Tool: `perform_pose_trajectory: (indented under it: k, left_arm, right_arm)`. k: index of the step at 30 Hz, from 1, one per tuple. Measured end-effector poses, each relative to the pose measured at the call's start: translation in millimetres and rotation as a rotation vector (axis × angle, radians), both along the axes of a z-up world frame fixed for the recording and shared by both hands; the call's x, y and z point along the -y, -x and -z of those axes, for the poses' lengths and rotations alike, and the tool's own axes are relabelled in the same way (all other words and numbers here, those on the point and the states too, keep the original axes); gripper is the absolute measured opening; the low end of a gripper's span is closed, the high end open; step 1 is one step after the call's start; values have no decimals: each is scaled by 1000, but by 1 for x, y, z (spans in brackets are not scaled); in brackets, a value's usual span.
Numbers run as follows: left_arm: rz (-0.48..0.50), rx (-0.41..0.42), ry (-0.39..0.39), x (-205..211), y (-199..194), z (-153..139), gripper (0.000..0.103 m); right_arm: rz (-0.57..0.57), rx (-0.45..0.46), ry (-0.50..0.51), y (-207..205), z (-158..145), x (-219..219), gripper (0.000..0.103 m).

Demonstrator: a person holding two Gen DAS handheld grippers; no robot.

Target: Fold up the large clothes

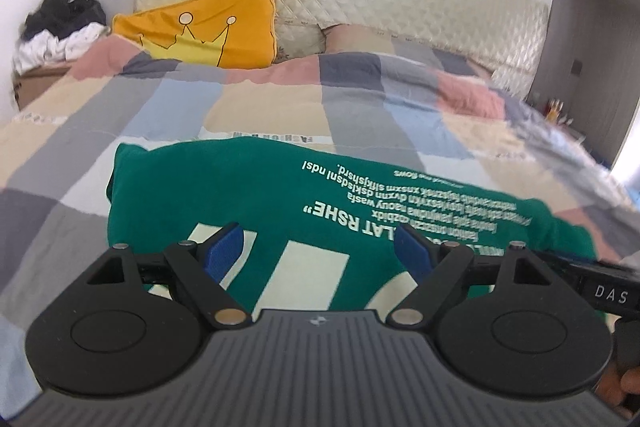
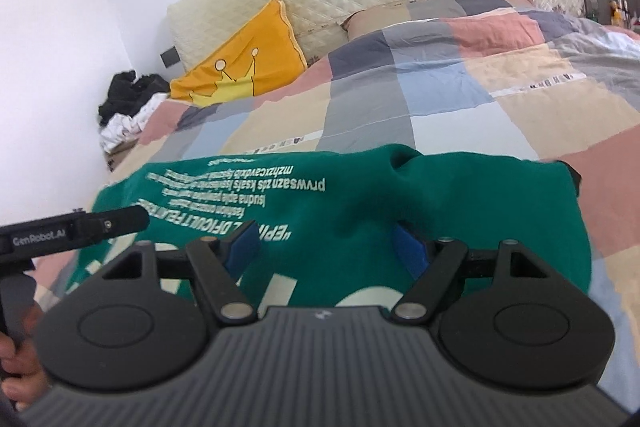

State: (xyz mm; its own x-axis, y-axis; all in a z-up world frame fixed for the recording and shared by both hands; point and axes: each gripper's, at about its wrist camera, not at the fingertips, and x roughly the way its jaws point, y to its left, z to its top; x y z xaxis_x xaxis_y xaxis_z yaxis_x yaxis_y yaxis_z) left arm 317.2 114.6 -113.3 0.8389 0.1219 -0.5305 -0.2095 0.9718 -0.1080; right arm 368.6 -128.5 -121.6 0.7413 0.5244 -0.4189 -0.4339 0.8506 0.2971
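Green sweatshirt [image 1: 320,195] lying crosswise, print upside down, both tools [image 1: 320,251] [image 2: 326,247] spread, empty.

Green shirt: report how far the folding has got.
Done: the green shirt lies on the checked quilt as a compact block, its far edge and sides looking folded in, print facing up. In hand: nothing; the left gripper and right gripper hover open over it, pads clear of the cloth. Left: probably one last fold or smoothing, since the right side bunches up.

Black left gripper [image 1: 318,247], right gripper [image 2: 324,247], blue pads [image 1: 224,251].
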Motion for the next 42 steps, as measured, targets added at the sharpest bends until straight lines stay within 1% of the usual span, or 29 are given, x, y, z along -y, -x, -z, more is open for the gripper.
perform_pose_trajectory:
  k: [3, 8, 12, 14, 19, 24, 28, 33, 34, 35, 36, 37, 38, 40, 41, 42]
  left_arm:
    - [3, -30, -33, 1, -16, 8, 86]
    - [15, -60, -40, -6, -39, 20, 86]
    - [21, -85, -27, -13, -58, 31, 89]
    - [23, -99, -25, -16, -67, 39, 91]
    - [19, -114, 0, -22, -81, 51, 93]
    - [19, -104, 14, -23, -78, 49, 93]
    - [14, -87, 23, -22, -67, 39, 93]
    - [-16, -28, 33, -30, -45, 19, 93]
    - [-28, -13, 37, -33, -41, 15, 93]
    - [-42, 1, 41, -36, -37, 12, 93]
    - [-62, 10, 46, -40, -33, 9, 93]
    - [-81, 14, 54, -44, -30, 7, 93]
    - [-106, 12, 71, -50, -28, 7, 93]
    - [-142, -14, 83, -57, -27, 8, 93]
    - [-143, -26, 77, -58, -27, 9, 93]
    - [-148, -38, 63, -58, -28, 10, 93]
  right_arm:
    - [2, 23, 18, -9, 4, -7, 77]
    - [5, -2, 25, -31, 12, -14, 76]
    - [14, -54, 34, -54, 22, -20, 76]
    - [20, -70, 53, -63, 27, -24, 76]
    - [28, -77, 98, -73, 39, -34, 76]
    - [31, -72, 74, -69, 36, -30, 75]
    - [52, -68, 42, -61, 26, -22, 74]
    - [105, -6, 28, -46, 2, -4, 74]
    - [122, 6, 35, -43, -2, 0, 70]
    - [138, 9, 48, -41, -4, 3, 68]
    - [150, 8, 62, -41, -5, 6, 67]
    - [170, -6, 86, -41, -4, 9, 63]
    - [189, -29, 105, -42, -2, 12, 59]
    - [204, -75, 104, -44, 4, 19, 53]
    - [209, -93, 101, -46, 7, 21, 51]
    - [211, -105, 102, -47, 10, 22, 51]
